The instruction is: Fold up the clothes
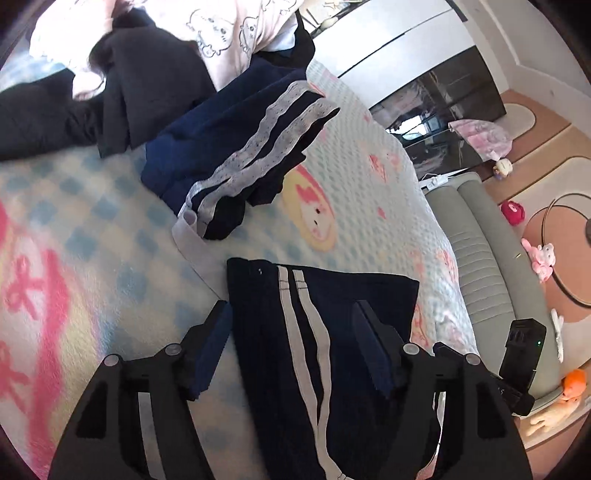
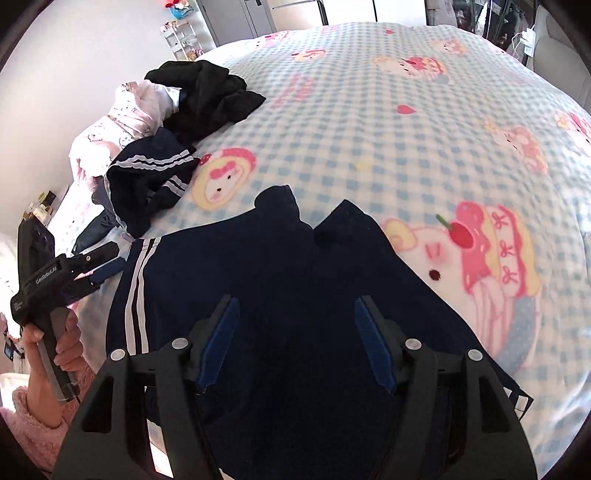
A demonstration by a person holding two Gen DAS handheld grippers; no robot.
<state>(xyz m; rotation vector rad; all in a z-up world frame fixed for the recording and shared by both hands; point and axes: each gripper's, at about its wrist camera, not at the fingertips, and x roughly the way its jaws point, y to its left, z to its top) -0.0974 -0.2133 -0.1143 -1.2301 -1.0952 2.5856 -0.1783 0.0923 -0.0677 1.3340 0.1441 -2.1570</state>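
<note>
Navy track pants [image 2: 280, 280] with 2 white side stripes lie spread on a bed covered by a blue-checked cartoon blanket [image 2: 388, 122]. The right gripper [image 2: 295, 343] hangs over the dark cloth with its blue-padded jaws apart and nothing pinched between them. The left gripper [image 1: 291, 350], held in a person's hand [image 2: 62, 343] with a fluffy pink sleeve [image 2: 33, 413] at the wrist, stands with its jaws parted on either side of the striped part of the pants, its pads clear of the fabric. Beyond the pants rests a navy garment with white lace bands [image 1: 236, 147], and behind it a heap of black clothing [image 1: 147, 92] and pale pink printed cloth [image 1: 229, 26]. A grey sofa [image 1: 476, 243] stands beside the bed.
</note>
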